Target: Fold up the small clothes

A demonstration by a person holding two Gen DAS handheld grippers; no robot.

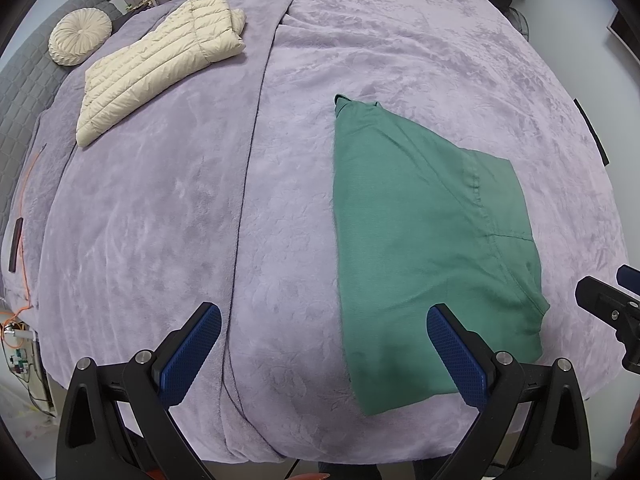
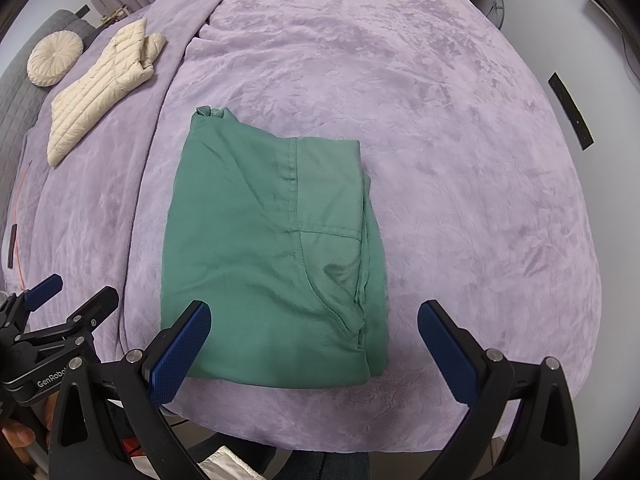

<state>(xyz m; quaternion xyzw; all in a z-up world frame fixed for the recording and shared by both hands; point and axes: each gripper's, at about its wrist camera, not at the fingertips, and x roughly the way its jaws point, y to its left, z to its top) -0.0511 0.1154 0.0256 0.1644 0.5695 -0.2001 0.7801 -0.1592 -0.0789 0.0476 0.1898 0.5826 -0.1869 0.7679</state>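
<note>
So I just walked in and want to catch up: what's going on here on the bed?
A person is folding clothes with two handheld grippers. A green garment lies folded on the purple blanket. The left gripper and right gripper both hover open near its front edge, holding nothing. A folded cream puffer jacket lies farther back.

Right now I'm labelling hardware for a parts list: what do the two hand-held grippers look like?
Both match. The left hand-held gripper and the right hand-held gripper have black triangular finger arms with teardrop cut-outs and silver round bolts. Each finger carries a blue pad with a fine dotted grid texture. White "GenRobot" lettering marks the left one's body. No cables or sleeves show on them.
</note>
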